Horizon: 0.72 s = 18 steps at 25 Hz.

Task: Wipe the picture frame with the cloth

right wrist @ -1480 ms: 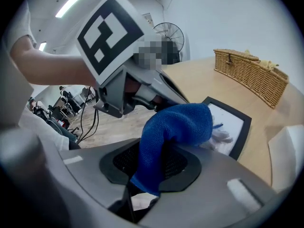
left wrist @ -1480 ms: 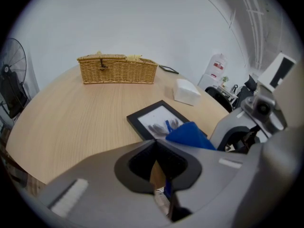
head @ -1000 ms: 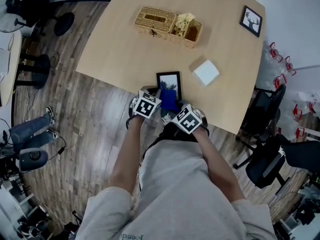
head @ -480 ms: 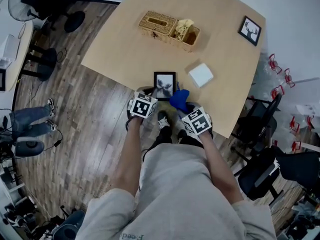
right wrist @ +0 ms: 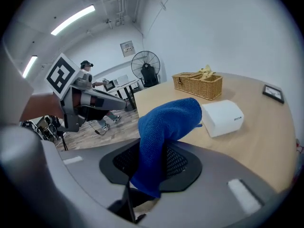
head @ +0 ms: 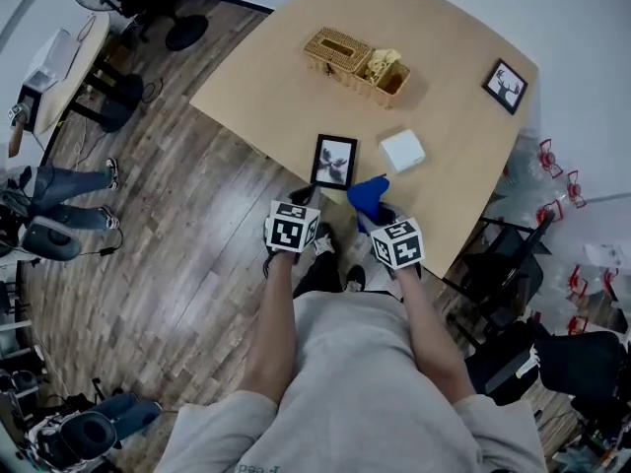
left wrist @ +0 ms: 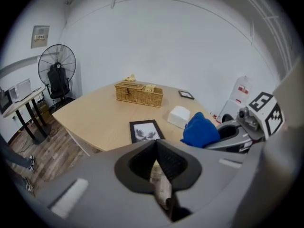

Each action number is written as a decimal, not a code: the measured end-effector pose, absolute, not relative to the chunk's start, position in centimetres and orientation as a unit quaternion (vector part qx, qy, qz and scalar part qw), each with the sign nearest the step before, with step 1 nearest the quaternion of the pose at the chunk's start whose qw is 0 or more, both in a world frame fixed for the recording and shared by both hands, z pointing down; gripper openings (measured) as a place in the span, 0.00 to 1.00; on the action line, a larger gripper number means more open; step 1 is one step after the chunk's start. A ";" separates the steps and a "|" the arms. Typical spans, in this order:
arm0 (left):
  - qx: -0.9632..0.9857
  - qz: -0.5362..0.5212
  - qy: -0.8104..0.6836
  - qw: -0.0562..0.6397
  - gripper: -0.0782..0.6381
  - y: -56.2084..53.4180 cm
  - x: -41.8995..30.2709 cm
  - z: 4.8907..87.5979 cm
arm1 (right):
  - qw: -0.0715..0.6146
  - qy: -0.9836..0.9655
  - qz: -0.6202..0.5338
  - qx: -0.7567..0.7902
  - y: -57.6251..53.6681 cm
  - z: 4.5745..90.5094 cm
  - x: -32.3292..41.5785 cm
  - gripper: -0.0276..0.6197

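A black picture frame (head: 334,161) with a dark print lies flat near the table's front edge, also visible in the left gripper view (left wrist: 145,130). My right gripper (head: 381,211) is shut on a blue cloth (head: 369,196), which stands bunched up from the jaws (right wrist: 167,123) just right of the frame, apart from it. My left gripper (head: 302,199) hovers off the table's front edge, left of and nearer than the frame. Its jaws (left wrist: 156,142) are shut with nothing between them. The cloth (left wrist: 199,129) and the right gripper's body show at the right of the left gripper view.
A white box (head: 402,150) sits right of the frame. A wicker basket (head: 355,59) stands farther back, and a second small frame (head: 504,85) lies at the far right corner. The wooden table (head: 276,97) has chairs at its right and a fan (left wrist: 57,75) beyond.
The right gripper has carried the blue cloth off the frame to its right, so the whole frame now shows. Both grippers have drawn back towards the table's front edge.
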<state>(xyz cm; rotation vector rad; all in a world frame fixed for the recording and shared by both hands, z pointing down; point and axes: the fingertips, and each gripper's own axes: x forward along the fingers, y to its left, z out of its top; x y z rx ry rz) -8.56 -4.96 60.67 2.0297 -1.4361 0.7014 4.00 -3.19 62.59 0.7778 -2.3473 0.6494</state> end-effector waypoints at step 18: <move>0.767 0.181 -0.565 0.245 0.18 4.4 -7.4 57.3 | 0.238 -0.897 0.212 0.307 0.8 59.8 6.5 0.20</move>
